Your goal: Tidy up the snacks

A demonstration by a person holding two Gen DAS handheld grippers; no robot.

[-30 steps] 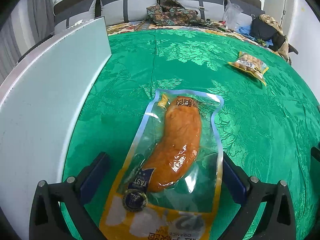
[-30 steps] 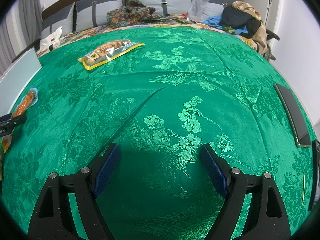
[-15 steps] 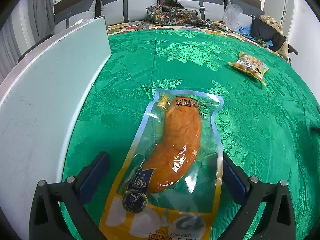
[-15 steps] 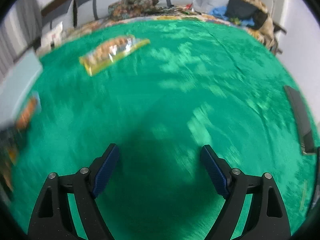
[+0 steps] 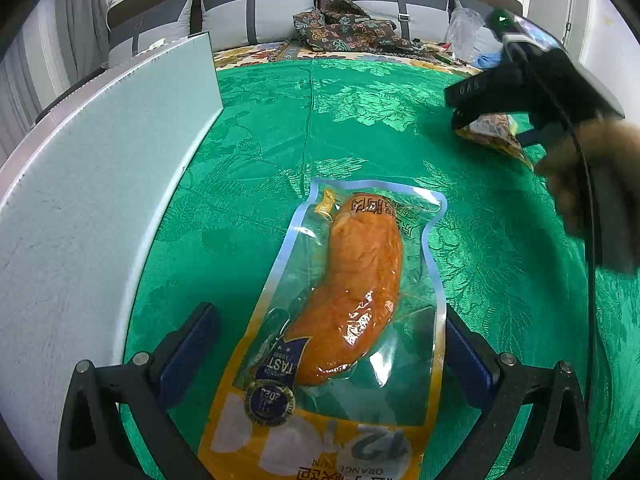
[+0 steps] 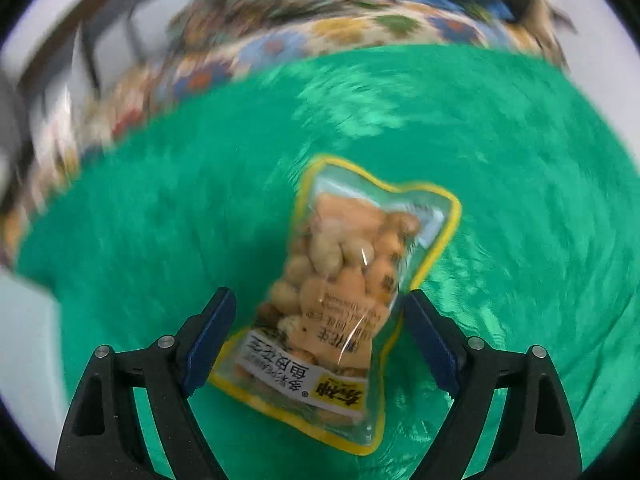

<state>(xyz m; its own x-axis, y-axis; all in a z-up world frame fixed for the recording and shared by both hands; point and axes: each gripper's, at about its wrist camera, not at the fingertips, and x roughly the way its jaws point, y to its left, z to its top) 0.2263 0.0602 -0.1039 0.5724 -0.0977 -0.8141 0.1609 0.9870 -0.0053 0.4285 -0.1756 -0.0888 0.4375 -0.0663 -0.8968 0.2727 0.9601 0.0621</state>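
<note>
My left claw (image 5: 326, 344) is spread wide, its blue pads either side of the clear sausage packet (image 5: 344, 320) lying flat on the green cloth (image 5: 260, 152), not touching it, with the pale board (image 5: 80, 184) standing along the cloth's left edge. My right claw (image 6: 320, 336) is likewise released, straddling the near end of the yellow-edged peanut bag (image 6: 344, 300), which lies flat on the same cloth without the pads pressing it. Beyond, grey cushions (image 5: 256, 16) line the far wall.

The right tool (image 6: 320, 332), its jaws apart, straddles a peanut packet (image 6: 340, 304) on green cloth (image 6: 160, 208).
</note>
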